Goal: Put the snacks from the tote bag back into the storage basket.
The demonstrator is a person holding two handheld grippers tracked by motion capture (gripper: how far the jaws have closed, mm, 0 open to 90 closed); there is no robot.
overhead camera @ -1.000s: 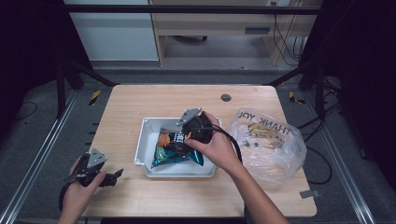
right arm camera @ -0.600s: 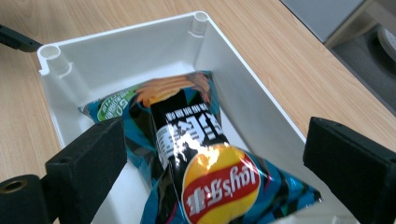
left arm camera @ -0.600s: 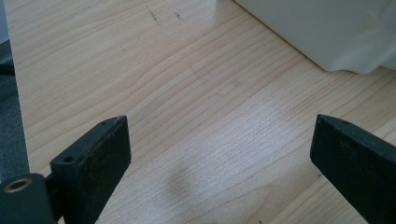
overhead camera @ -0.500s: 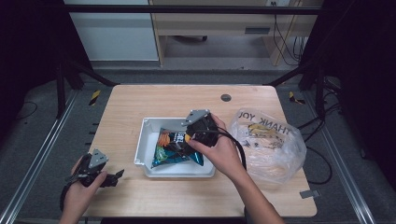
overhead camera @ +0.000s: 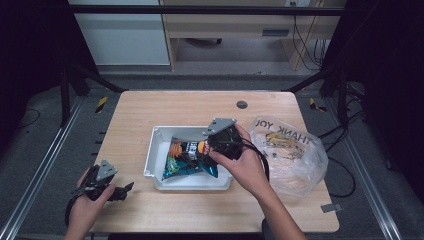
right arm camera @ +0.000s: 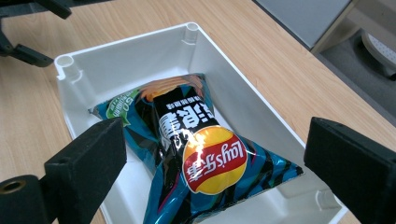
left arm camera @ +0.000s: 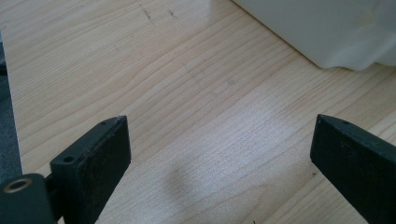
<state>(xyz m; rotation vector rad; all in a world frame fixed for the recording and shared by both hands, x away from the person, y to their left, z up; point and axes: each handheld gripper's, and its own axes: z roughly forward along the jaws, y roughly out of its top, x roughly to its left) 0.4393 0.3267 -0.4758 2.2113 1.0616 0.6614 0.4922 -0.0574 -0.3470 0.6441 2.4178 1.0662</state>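
Right gripper view: chip bag [right arm camera: 196, 154] in tray [right arm camera: 233, 88] lies lengthwise between right gripper [right arm camera: 215, 154] wide jaws, unheld; left gripper [overhead camera: 102, 182] wide, far off

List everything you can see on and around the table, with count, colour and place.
chip bag: one, blue and black with a red and yellow logo, lying in the bin.
bin: one, white, middle of the table.
plastic bag: one, clear with dark lettering, right of the bin.
table: one, light wood.
grommet: one, dark, round, far side of the table.
right gripper: one, black, jaws open above the chip bag.
left gripper: one, black, jaws open over bare wood at the near left corner.
hands: two, one on each gripper.
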